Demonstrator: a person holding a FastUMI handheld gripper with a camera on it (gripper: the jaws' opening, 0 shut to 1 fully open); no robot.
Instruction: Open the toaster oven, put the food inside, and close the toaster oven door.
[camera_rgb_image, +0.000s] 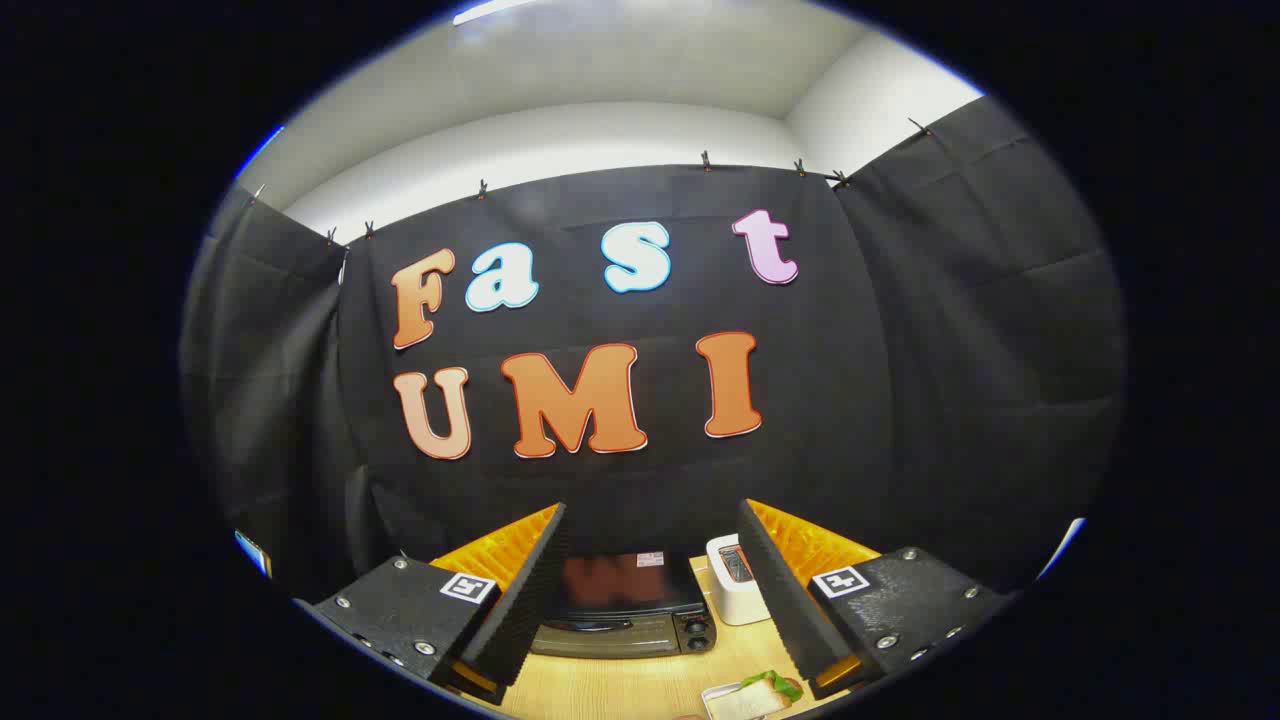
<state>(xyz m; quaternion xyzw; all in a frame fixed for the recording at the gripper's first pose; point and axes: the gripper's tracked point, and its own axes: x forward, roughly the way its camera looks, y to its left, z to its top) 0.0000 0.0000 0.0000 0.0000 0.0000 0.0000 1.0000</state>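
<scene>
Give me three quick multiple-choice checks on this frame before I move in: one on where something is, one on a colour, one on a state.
1. Where does the toaster oven stand relative to the tongs?
A. Beyond them, seen in the gap between the fingers
B. Clamped between the fingers
C. On top of the tray

2. What colour is the small toaster beside the toaster oven?
A. Red
B. White
C. Blue

3. What state are the tongs in?
A. Shut on the food
B. Shut on the oven handle
C. Open, holding nothing

Answers:
1. A, the oven sits on the wooden table past the fingers, framed by the gap.
2. B, its body is white, standing right of the oven.
3. C, the fingers are wide apart, and the food lies on its tray near the right finger, untouched.
</scene>
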